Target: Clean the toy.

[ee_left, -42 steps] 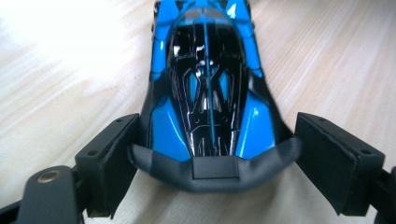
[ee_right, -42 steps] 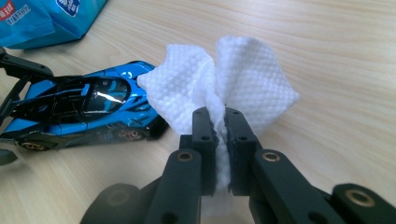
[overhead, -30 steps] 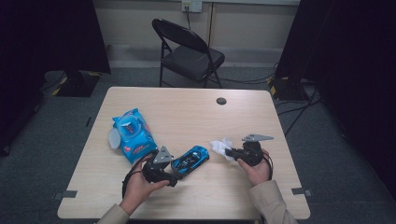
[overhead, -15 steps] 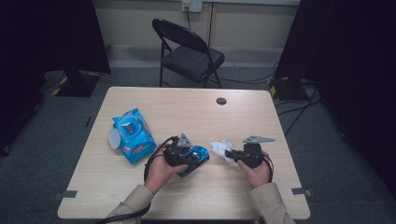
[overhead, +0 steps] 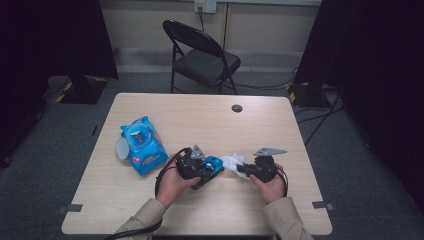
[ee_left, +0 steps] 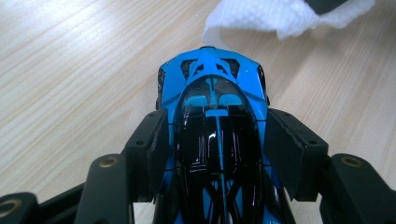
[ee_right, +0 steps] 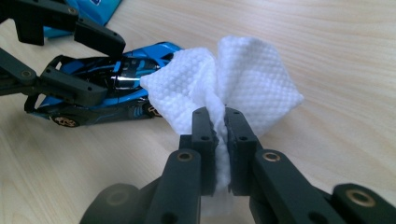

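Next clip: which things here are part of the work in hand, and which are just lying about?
In use:
- blue toy car, between the left gripper jaws, which have just been closing
- white wipe, pinched in the right gripper, next to the car

Lying about:
- blue wipe pack, left on the table
- black folding chair behind the table
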`<act>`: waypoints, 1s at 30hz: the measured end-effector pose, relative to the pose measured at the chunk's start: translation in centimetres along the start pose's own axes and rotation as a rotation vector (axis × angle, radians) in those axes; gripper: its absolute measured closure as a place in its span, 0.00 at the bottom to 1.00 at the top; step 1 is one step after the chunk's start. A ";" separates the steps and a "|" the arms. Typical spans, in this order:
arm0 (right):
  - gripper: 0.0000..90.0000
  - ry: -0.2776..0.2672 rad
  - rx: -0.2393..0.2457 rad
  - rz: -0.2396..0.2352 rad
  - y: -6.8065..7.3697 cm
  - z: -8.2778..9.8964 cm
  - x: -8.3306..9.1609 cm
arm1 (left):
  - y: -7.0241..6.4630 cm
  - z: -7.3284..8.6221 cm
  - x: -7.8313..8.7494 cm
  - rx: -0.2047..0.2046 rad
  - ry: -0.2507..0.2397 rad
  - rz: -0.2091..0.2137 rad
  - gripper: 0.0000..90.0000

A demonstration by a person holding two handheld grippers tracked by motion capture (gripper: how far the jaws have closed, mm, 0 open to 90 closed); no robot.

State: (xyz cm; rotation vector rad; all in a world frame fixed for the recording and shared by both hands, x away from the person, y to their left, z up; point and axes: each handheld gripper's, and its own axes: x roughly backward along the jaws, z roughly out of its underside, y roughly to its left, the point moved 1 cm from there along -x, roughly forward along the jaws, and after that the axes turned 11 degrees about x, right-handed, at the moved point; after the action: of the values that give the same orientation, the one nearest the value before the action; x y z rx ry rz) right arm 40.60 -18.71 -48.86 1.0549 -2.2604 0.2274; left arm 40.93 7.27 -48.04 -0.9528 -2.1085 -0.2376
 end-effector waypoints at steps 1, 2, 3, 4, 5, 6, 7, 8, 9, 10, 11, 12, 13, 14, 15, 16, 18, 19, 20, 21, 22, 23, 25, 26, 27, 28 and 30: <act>0.94 0.008 0.005 0.001 0.1 0.0 -0.1 | 0.0 0.0 0.0 -0.003 -0.002 -0.005 0.46; 0.94 0.014 0.009 0.000 0.3 0.1 -0.2 | -0.1 0.0 0.0 -0.002 -0.004 -0.005 0.46; 0.94 0.025 0.017 -0.001 0.4 0.2 -0.4 | 0.0 0.0 0.0 -0.002 -0.002 -0.005 0.46; 0.94 0.040 0.021 0.001 0.7 0.3 -0.7 | 0.0 0.0 0.0 -0.003 -0.002 -0.004 0.46; 0.94 0.051 0.031 0.000 0.9 0.3 -0.9 | 0.0 0.0 0.0 -0.002 -0.004 -0.004 0.46; 0.94 0.060 0.040 0.000 1.1 0.4 -1.2 | 0.0 0.1 0.0 0.001 -0.006 -0.003 0.46; 0.94 0.067 0.044 0.001 1.2 0.3 -1.4 | 0.0 0.1 0.0 0.003 -0.006 -0.004 0.47; 0.94 0.076 0.059 0.002 1.5 0.3 -1.8 | -0.1 0.1 0.0 0.003 -0.006 -0.004 0.47; 0.94 0.084 0.063 0.002 1.8 0.2 -2.0 | -0.1 0.1 0.0 0.004 -0.006 -0.004 0.47; 0.94 0.091 0.072 -0.001 2.0 0.2 -2.2 | 0.0 0.1 0.0 0.004 -0.004 -0.004 0.47; 0.94 0.097 0.084 -0.004 2.3 0.2 -2.5 | 0.0 0.1 0.1 0.002 -0.003 -0.003 0.47; 0.94 0.101 0.093 -0.006 2.6 0.1 -2.7 | 0.0 0.1 0.1 0.003 -0.002 -0.003 0.47; 0.94 0.105 0.113 -0.005 2.9 0.0 -3.0 | 0.0 0.1 0.1 0.003 -0.002 -0.003 0.47; 0.94 0.107 0.123 -0.006 3.2 -0.2 -3.2 | 0.0 0.1 0.1 0.003 -0.002 -0.002 0.47; 0.94 0.110 0.130 -0.010 3.6 -0.4 -3.4 | 0.0 0.1 0.1 0.005 -0.004 -0.002 0.47; 0.94 0.111 0.135 -0.014 3.7 -0.4 -3.6 | 0.0 0.1 0.1 0.003 -0.007 -0.003 0.47; 0.94 0.112 0.147 -0.022 4.1 -0.6 -3.9 | 0.0 0.1 0.1 0.009 -0.010 -0.001 0.47; 0.94 0.113 0.154 -0.028 4.3 -0.7 -4.0 | 0.0 0.1 0.1 0.007 -0.010 -0.002 0.47; 0.94 0.116 0.159 -0.031 4.4 -0.7 -4.1 | 0.0 0.2 0.1 0.010 -0.012 0.001 0.47; 0.94 0.114 0.163 -0.034 4.5 -0.8 -4.1 | 0.0 0.2 0.1 0.011 -0.015 0.002 0.47; 0.94 0.114 0.165 -0.041 4.6 -0.8 -4.2 | 0.0 0.2 0.1 0.011 -0.014 0.002 0.47; 0.94 0.112 0.163 -0.047 4.7 -0.8 -4.2 | 0.0 0.2 0.1 0.009 -0.016 0.002 0.47; 0.95 0.108 0.166 -0.060 4.9 -0.7 -4.3 | 0.1 0.2 0.1 0.007 -0.009 0.002 0.47; 0.95 0.106 0.163 -0.064 4.9 -0.7 -4.3 | 0.1 0.2 0.1 0.006 -0.012 0.002 0.48; 0.95 0.105 0.162 -0.068 5.0 -0.7 -4.4 | 0.0 0.2 0.1 0.006 -0.013 0.001 0.48; 0.95 0.107 0.161 -0.072 5.1 -0.7 -4.4 | 0.0 0.2 0.1 0.004 -0.012 0.000 0.48; 0.95 0.106 0.167 -0.079 5.3 -0.7 -4.5 | 0.0 0.2 0.1 0.004 -0.012 0.001 0.48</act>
State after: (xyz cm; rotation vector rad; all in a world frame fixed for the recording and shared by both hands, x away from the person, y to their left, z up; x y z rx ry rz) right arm 39.17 -12.05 -50.42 1.1869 -2.1295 0.4344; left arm 40.79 7.45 -48.09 -0.9550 -2.1188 -0.2269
